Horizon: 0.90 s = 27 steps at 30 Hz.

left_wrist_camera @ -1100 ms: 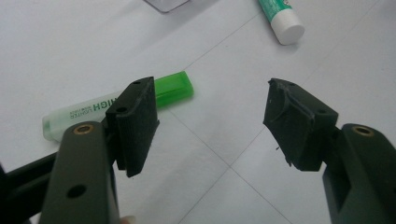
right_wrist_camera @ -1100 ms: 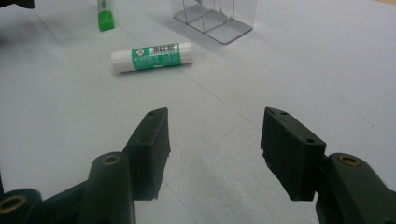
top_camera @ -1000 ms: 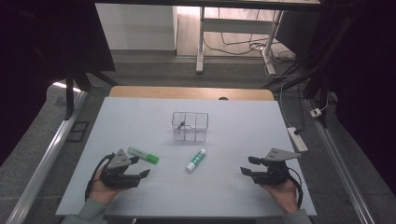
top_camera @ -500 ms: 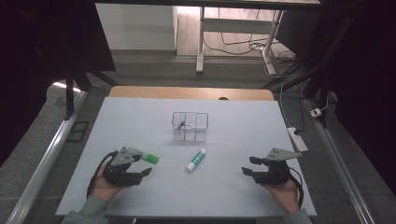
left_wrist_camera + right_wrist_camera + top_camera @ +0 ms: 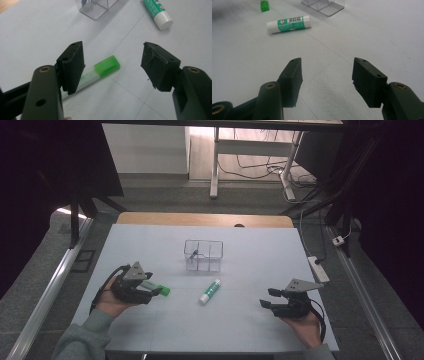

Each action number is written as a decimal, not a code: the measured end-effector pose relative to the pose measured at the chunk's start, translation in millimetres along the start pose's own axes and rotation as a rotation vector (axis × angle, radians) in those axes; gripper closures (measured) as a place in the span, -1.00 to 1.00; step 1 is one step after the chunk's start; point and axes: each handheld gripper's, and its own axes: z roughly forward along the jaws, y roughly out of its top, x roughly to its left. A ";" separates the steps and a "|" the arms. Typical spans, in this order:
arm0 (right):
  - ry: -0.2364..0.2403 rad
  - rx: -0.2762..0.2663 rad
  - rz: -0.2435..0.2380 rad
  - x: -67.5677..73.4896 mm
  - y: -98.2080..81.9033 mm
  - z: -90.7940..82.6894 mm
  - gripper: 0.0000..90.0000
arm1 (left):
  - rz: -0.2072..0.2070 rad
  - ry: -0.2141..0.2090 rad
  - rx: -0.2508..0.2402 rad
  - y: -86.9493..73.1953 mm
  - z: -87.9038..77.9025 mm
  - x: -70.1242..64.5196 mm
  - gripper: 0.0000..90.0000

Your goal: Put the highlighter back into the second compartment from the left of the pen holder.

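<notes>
The left gripper (image 5: 150,291) has shifted a little to the right and farther over the green-capped tube (image 5: 159,289) since a second ago, when that tube lay clear ahead of it; the tube itself has not moved on the table (image 5: 250,255). Its jaws stand wide apart, and in the left gripper view the tube (image 5: 100,70) lies on the table under and between them, its near end hidden behind the left pad (image 5: 72,66), with nothing pressed. The right gripper (image 5: 267,298) has kept its place at the near right, its jaws also wide and with only bare table between them. The white glue stick (image 5: 210,291) lies as before in the middle, just near of the clear divided box (image 5: 203,255). In the right gripper view the glue stick (image 5: 289,24) carries a green label with white print and a small round mark, too small to read; the tube's pale body has faint printing that cannot be read either.
</notes>
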 end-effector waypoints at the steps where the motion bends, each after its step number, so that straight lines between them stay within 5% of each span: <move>1: -0.002 0.002 0.001 -0.3 -0.2 -0.4 -0.08 | 0.003 -0.008 0.002 0.7 0.8 1.8 -0.24; 13: 0.005 0.018 0.006 -0.9 -1.8 3.1 -0.09 | 0.050 -0.067 0.114 12.9 18.0 29.5 -0.30; 19: 0.003 0.022 0.010 -2.1 -2.9 3.8 -0.10 | 0.105 -0.162 0.161 17.6 29.6 36.6 -0.31; 27: 0.005 0.030 0.010 -2.1 -3.8 5.2 -0.10 | 0.185 -0.190 0.248 20.6 47.9 37.6 -0.30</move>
